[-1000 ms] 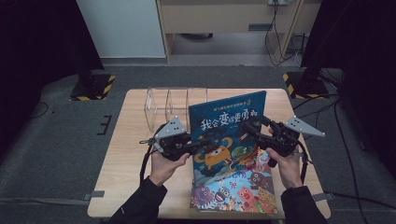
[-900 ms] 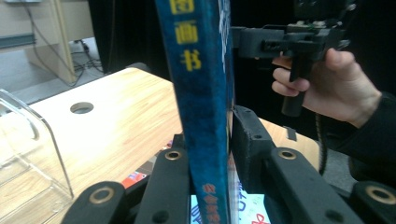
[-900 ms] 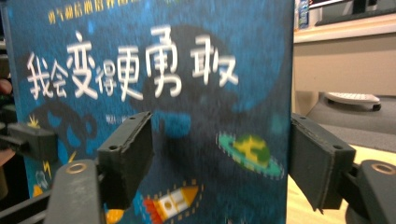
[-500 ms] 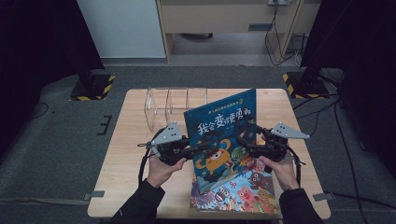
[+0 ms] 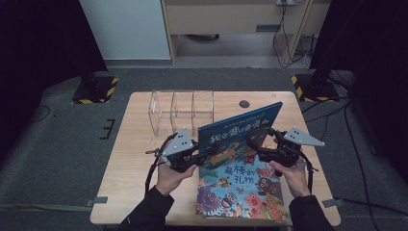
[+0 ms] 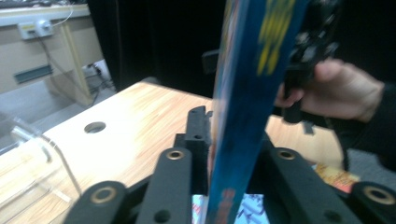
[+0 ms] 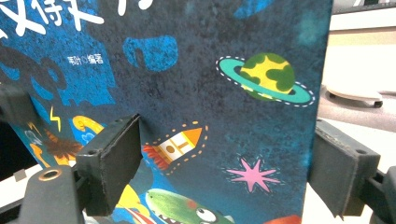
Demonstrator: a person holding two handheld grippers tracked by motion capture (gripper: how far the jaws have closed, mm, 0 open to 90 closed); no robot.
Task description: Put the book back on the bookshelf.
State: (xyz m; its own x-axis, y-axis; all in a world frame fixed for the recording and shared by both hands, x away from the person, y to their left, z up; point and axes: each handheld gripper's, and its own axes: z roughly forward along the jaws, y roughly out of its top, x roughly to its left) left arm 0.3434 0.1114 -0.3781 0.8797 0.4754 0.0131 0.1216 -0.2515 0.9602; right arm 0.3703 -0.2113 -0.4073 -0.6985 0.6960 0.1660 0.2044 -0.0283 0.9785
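**Blue book raised on edge, left clamp holding, right jaws wide**

Table [image 5: 139,168] first: light wood, with a clear acrylic rack [image 5: 182,109] standing at its far side, slots empty. A second picture book [image 5: 240,192] lies flat on the near side, between the person's forearms.

Blue book [image 5: 240,132] is tilted up off the flat one, cover facing the person, well short of the rack and apart from it.

Left gripper [image 5: 204,155] is clamped on the book's left edge; the left gripper view has the cover running straight up between the two pads. Right gripper [image 7: 224,163] has just been opening: its jaws stand spread across the cover near the right edge, and no pad presses on it.

Judgement: step in hand looks like standing the book up for a rack slot. One-sided hold will let it swing. Best to close the right jaws on the right edge before lifting further, keep the book vertical, line its bottom edge up with one slot, and lower slowly.
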